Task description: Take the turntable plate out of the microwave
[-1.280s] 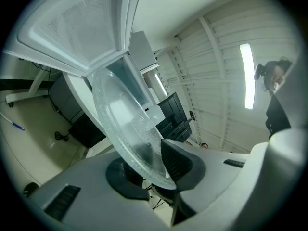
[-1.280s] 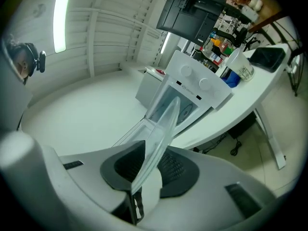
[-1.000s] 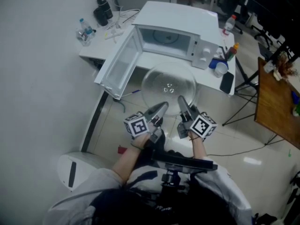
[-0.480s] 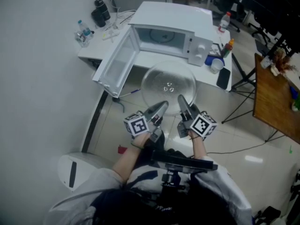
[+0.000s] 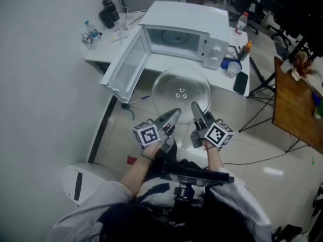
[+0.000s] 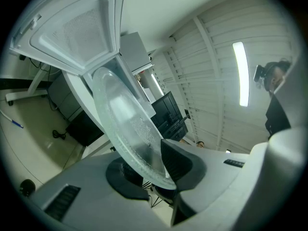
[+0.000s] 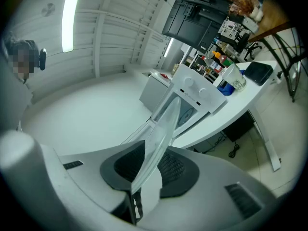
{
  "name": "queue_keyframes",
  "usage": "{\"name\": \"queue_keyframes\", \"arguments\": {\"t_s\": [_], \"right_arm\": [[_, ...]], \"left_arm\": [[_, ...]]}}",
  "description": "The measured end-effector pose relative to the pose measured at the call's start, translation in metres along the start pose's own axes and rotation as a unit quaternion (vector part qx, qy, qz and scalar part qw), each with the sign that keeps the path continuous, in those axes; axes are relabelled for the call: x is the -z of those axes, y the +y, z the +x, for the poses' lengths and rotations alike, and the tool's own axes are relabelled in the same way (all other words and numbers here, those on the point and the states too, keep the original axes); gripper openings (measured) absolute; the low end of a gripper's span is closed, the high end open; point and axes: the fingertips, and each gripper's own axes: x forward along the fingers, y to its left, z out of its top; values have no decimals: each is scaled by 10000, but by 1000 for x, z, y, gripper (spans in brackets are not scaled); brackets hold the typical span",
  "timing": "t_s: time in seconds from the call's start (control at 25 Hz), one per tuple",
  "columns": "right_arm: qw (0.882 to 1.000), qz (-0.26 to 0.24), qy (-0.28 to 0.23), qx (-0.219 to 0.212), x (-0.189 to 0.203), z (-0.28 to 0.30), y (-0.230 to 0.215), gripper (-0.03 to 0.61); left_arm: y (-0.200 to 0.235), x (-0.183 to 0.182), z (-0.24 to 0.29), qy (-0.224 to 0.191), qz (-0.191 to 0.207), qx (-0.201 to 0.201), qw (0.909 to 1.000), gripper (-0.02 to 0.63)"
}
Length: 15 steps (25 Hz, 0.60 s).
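The round clear glass turntable plate [image 5: 181, 92] is outside the microwave, held level in the air in front of the white table [image 5: 166, 64]. My left gripper [image 5: 173, 116] is shut on its near rim at the left, and my right gripper [image 5: 197, 110] is shut on the near rim at the right. In the left gripper view the plate [image 6: 122, 119] runs between the dark pads of the left gripper [image 6: 151, 170]. In the right gripper view its edge [image 7: 161, 129] sits between the ribbed pads of the right gripper [image 7: 149, 170]. The white microwave [image 5: 186, 21] stands behind, its door [image 5: 126, 69] swung open to the left.
On the table are small bottles [image 5: 91, 34] and a dark flask [image 5: 108, 16] at the left, and a cup [image 5: 232, 70] and a black phone [image 5: 241, 83] at the right. A wooden desk [image 5: 298, 105] stands at the right, and a white bin [image 5: 81, 180] is on the floor at the lower left.
The microwave and table sit slightly further left in the head view than one second ago. Both grippers and the plate keep the same place and grip.
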Motion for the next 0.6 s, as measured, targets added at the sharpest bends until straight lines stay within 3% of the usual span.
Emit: {"name": "queue_keyframes", "arguments": {"t_s": [0.36, 0.6], "right_arm": [[10000, -27, 18, 4, 4, 2, 2, 84], [10000, -81, -2, -2, 3, 4, 4, 86]], "left_arm": [[2, -2, -5, -55, 43, 40, 10000, 72], [-1, -4, -5, -91, -131, 73, 9998, 72]]}}
